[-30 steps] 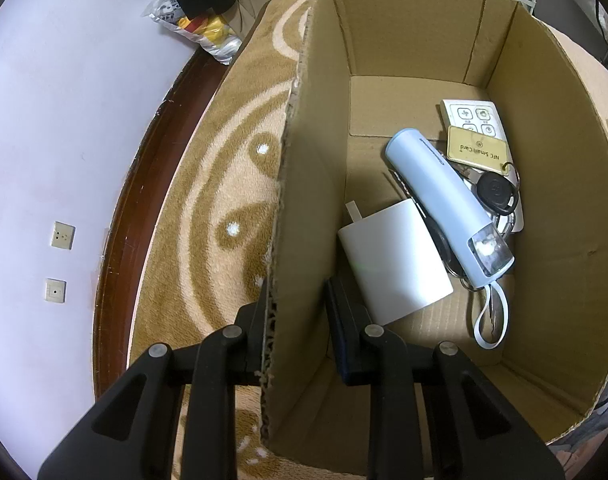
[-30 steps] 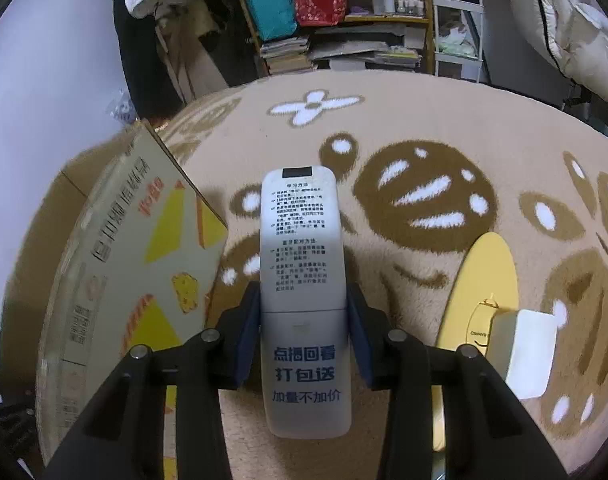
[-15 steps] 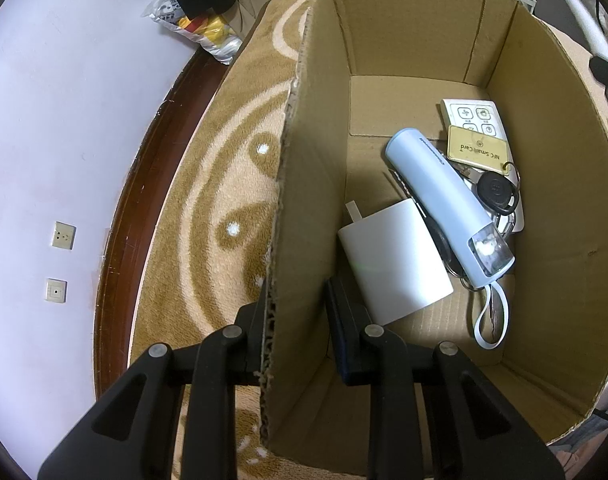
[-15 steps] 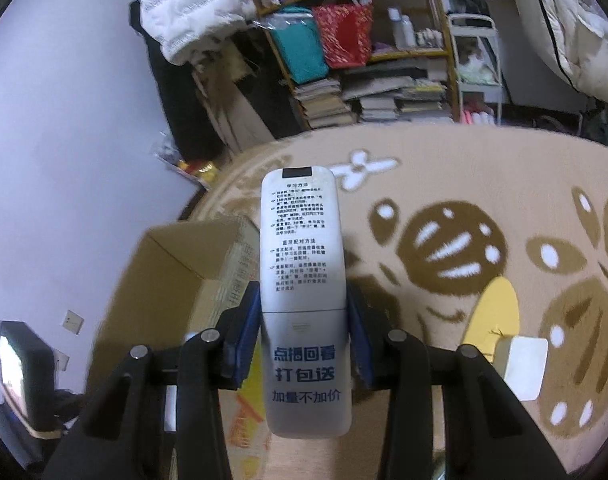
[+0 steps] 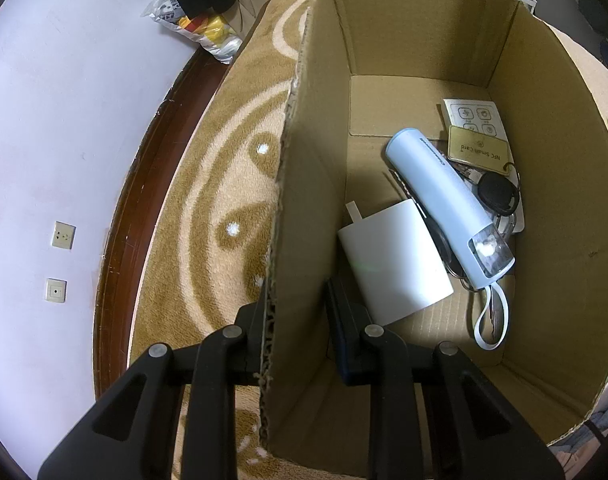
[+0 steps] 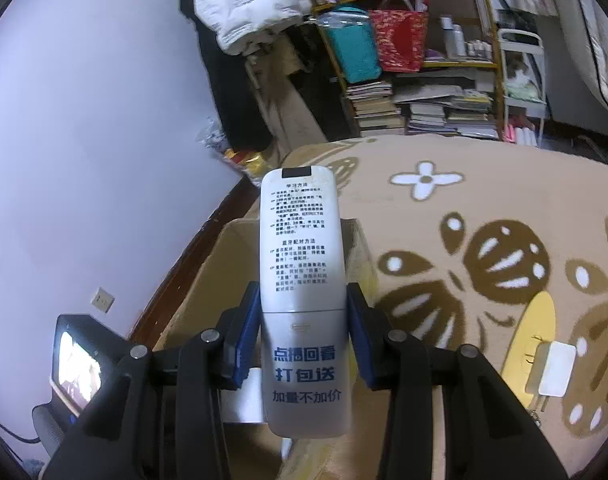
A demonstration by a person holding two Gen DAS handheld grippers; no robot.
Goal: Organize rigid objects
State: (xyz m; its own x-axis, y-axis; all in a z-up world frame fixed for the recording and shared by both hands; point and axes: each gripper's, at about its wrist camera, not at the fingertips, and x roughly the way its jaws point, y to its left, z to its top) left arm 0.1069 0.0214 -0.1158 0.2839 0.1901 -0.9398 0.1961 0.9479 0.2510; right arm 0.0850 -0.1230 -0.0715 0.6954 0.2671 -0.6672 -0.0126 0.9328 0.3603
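My left gripper (image 5: 296, 320) is shut on the left wall of an open cardboard box (image 5: 304, 184), one finger outside and one inside. In the box lie a white charger (image 5: 392, 260), a pale blue flashlight (image 5: 444, 200), a gold NFC card (image 5: 478, 148), a black key fob (image 5: 496, 194) and a white button remote (image 5: 472, 114). My right gripper (image 6: 302, 320) is shut on a white remote control (image 6: 300, 260), back side up with printed text, held above the box (image 6: 208, 288).
The box stands on a brown and beige patterned rug (image 6: 484, 240). A yellow mat (image 6: 532, 336) with a white plug adapter (image 6: 552, 368) lies at the right. A wall (image 5: 64, 120), wooden skirting (image 5: 124, 220) and a cluttered bookshelf (image 6: 404, 80) surround the rug.
My right gripper has risen and swung left with the remote, from beside the box to above it. The left gripper and the box have not moved.
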